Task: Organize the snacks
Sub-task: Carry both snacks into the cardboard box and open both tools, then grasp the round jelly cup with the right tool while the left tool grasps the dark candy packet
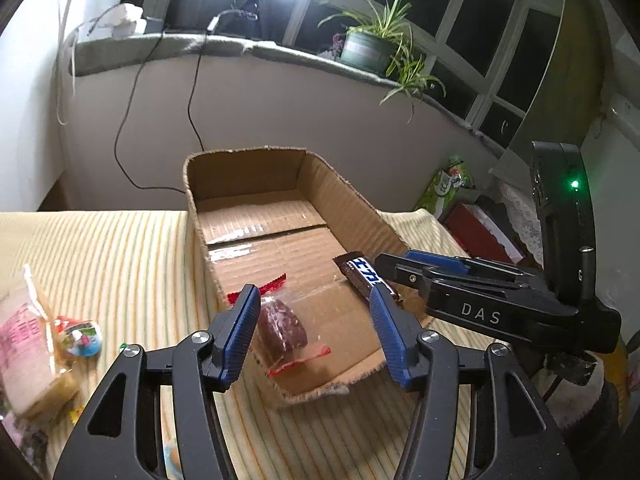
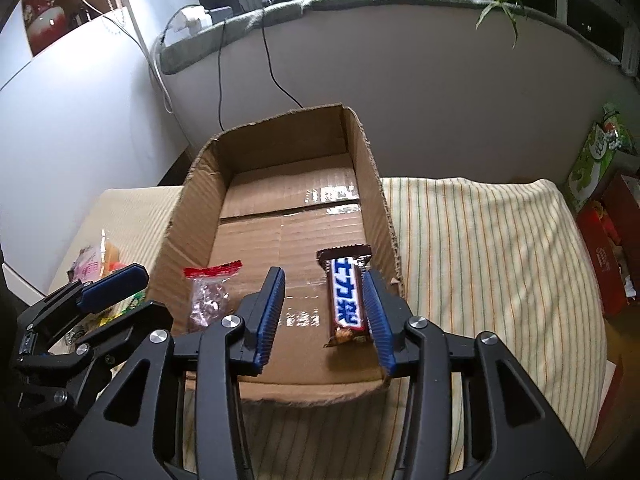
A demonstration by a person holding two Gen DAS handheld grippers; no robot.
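**Over the box, both tongs spread**

Inside the open brown cardboard box (image 2: 288, 216), a brown chocolate bar (image 2: 346, 296) and a clear red-ended sweet packet (image 1: 282, 326) lie loose. Left gripper (image 1: 314, 336) and right gripper (image 2: 324, 316) gape above them, pinching nothing

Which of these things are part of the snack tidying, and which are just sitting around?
Part of the job: cardboard box, chocolate bar, red-ended clear packet, loose snacks on the striped cloth.

Just around: potted plant, cables, green carton.
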